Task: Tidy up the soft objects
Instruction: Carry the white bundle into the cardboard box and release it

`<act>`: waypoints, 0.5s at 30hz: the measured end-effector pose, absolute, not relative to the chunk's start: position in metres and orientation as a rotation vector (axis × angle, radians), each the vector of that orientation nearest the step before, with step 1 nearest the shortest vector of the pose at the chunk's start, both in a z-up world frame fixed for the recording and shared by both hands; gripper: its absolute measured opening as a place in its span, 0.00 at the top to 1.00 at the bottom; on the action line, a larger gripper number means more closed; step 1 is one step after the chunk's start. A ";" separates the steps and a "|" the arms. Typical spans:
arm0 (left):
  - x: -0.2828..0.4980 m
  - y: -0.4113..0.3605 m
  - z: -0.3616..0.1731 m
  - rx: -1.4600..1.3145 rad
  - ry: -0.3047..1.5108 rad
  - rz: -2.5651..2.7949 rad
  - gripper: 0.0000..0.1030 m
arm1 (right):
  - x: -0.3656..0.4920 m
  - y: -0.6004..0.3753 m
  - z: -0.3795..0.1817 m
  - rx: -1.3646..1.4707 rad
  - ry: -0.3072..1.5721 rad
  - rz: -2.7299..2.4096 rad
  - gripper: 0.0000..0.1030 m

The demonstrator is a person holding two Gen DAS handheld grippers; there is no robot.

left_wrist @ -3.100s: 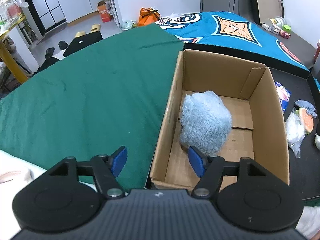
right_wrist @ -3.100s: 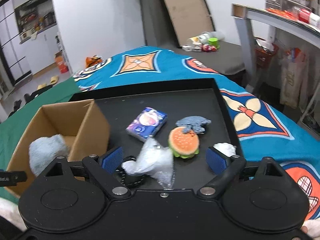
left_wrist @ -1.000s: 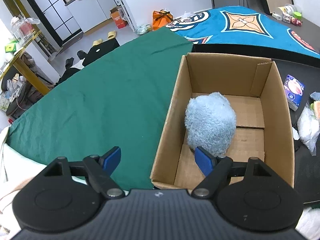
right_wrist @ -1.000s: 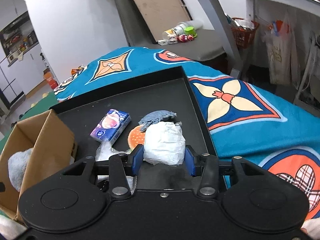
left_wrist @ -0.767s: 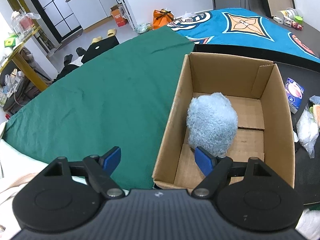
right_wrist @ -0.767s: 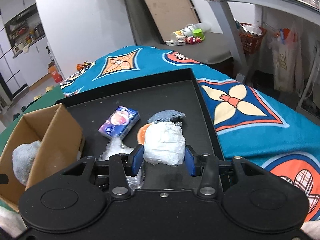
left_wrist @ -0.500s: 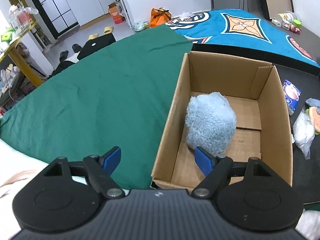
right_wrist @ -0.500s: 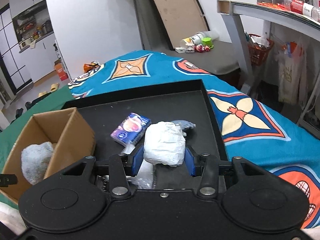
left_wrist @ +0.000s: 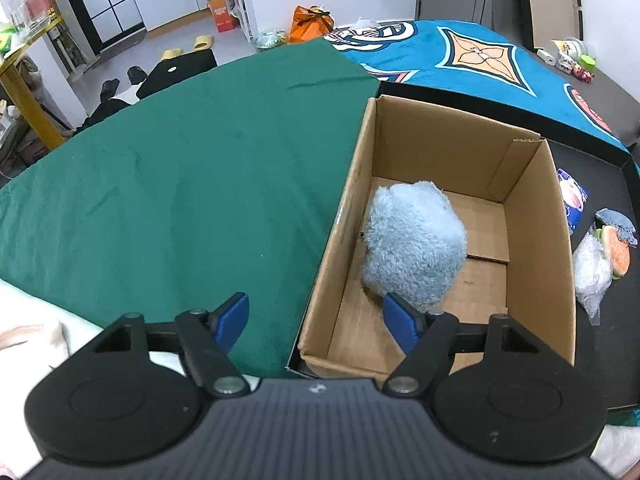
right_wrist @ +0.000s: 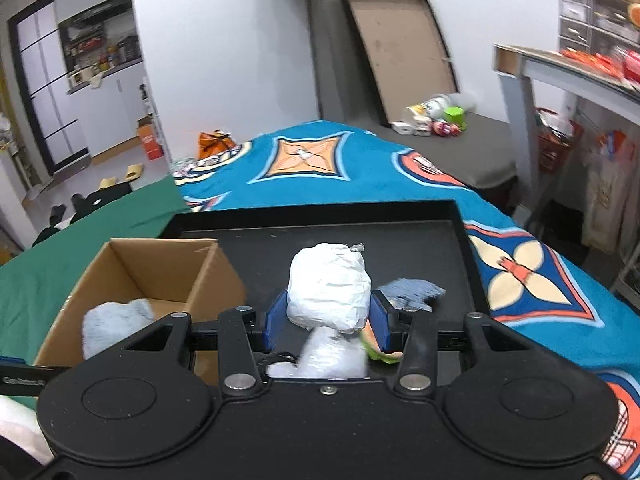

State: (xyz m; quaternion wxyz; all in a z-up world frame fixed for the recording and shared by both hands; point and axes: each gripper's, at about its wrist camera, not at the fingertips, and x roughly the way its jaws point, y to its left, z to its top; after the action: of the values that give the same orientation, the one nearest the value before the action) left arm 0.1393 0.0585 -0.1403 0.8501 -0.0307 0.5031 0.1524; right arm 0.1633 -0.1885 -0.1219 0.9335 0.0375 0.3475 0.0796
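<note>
My right gripper (right_wrist: 326, 320) is shut on a white crumpled soft bundle (right_wrist: 329, 284) and holds it above the black tray (right_wrist: 420, 232). An open cardboard box (right_wrist: 160, 268) stands at the tray's left end, with a fluffy light-blue plush (left_wrist: 414, 246) inside it. My left gripper (left_wrist: 316, 320) is open and empty, over the box's near left corner (left_wrist: 316, 344). On the tray lie a clear plastic bag (left_wrist: 592, 268), a burger toy (left_wrist: 616, 246), a grey-blue cloth (right_wrist: 412, 292) and a blue tissue pack (left_wrist: 572, 200).
The tray rests on a bed with a green cover (left_wrist: 180, 168) at left and a teal patterned blanket (right_wrist: 320, 168) beyond. A grey table (right_wrist: 568, 76) stands at the right. Small items (right_wrist: 436, 120) lie on a dark mattress at the back.
My right gripper has closed on the white bundle, lifted it off the tray and carried it leftward toward the box. The left gripper has hardly moved.
</note>
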 end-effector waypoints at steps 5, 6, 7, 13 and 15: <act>0.141 0.062 -0.145 -0.086 1.072 0.308 0.39 | 0.166 -0.170 -0.116 0.041 0.709 0.208 0.58; 0.141 0.064 -0.145 -0.098 1.072 0.305 0.40 | 0.167 -0.166 -0.115 0.035 0.707 0.217 0.58; 0.141 0.066 -0.145 -0.108 1.073 0.301 0.42 | 0.167 -0.163 -0.113 0.030 0.705 0.224 0.58; 0.143 0.071 -0.151 -0.141 1.081 0.283 0.55 | 0.170 -0.142 -0.105 -0.005 0.694 0.270 0.58; 0.144 0.073 -0.153 -0.149 1.091 0.280 0.60 | 0.172 -0.132 -0.104 -0.024 0.692 0.287 0.58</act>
State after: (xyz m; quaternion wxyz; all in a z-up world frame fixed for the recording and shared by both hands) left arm 0.1442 0.0728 -0.1532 0.8430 -0.0707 0.5165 0.1325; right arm 0.1717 -0.1323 -0.1042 0.9305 -0.0119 0.3381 0.1401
